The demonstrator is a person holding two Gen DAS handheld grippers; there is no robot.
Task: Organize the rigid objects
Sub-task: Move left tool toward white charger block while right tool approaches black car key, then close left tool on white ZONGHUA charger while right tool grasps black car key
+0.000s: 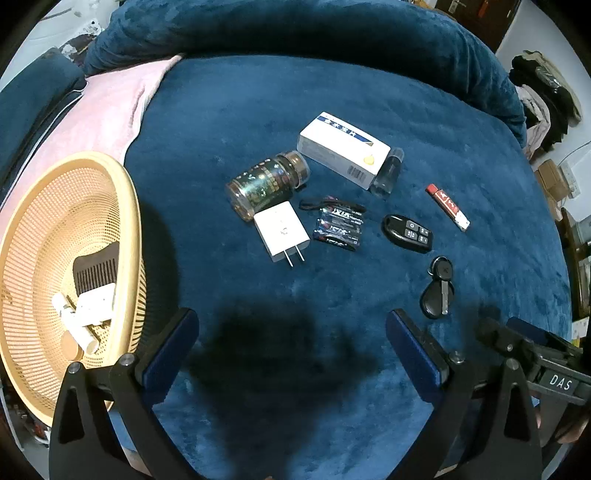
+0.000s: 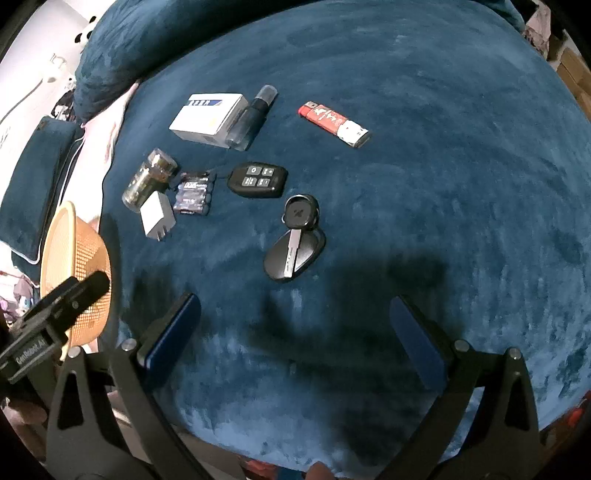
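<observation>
On a blue plush blanket (image 1: 332, 92) lie a white box (image 1: 341, 149), a clear bottle (image 1: 388, 171), an amber jar (image 1: 266, 182), a white charger (image 1: 282, 230), a battery pack (image 1: 340, 227), a black remote fob (image 1: 406, 232), a red lighter (image 1: 447, 206) and a black key (image 1: 437, 288). A tan mesh basket (image 1: 48, 206) at left holds a dark comb (image 1: 98, 269) and white tubes (image 1: 88, 310). My left gripper (image 1: 291, 339) is open and empty, near the blanket's front. My right gripper (image 2: 295, 325) is open and empty, just short of the key (image 2: 295, 240).
A pink cloth (image 1: 107, 107) lies behind the basket. A rolled blue blanket edge (image 1: 295, 33) bounds the far side. Room clutter stands at the far right (image 1: 546, 92). The basket also shows in the right wrist view (image 2: 85, 258).
</observation>
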